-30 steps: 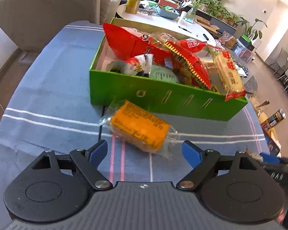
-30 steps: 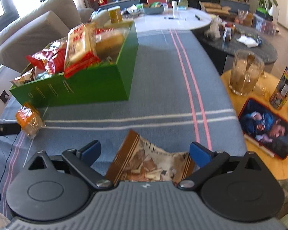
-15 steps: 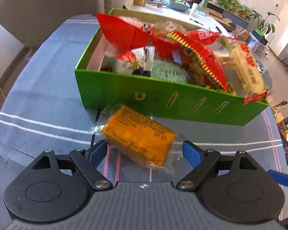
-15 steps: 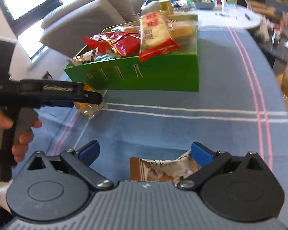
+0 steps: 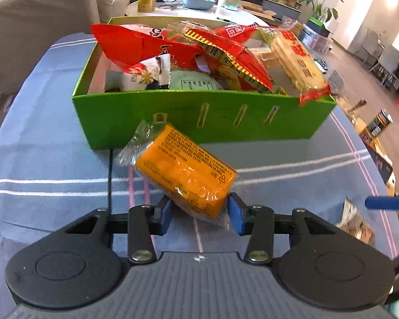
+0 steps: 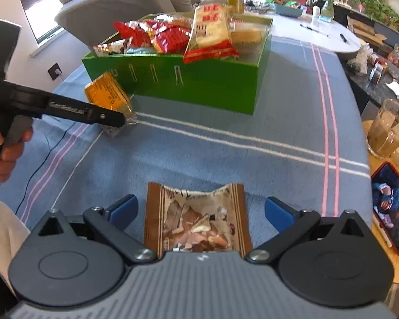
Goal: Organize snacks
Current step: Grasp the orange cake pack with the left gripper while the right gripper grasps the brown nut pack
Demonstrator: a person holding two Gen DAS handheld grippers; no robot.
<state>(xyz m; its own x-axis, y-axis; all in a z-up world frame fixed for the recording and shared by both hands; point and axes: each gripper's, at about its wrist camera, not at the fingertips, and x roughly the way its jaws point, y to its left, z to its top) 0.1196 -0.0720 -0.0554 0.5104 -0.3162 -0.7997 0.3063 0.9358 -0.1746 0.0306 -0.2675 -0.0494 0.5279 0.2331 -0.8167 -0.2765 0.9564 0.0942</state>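
Blue striped cloth (image 6: 226,122) covers a table in a bright living room, with a grey sofa (image 6: 119,0) behind and a cluttered white table further back, its items too small to make out. On the cloth sits a green box (image 5: 199,117) heaped with snack packets; those underneath are hidden by the red bags on top. At the right edge a phone (image 6: 391,207) and a glass mug (image 6: 388,130) are partly cut off. The left gripper (image 5: 199,210) is closing its jaws, and its blue pads press both sides of an orange snack packet (image 5: 186,170), just in front of the box. The right gripper (image 6: 200,212) stands wide, its pads clear of a brown snack packet (image 6: 196,218) lying flat between them, whose near end is hidden under the gripper body.
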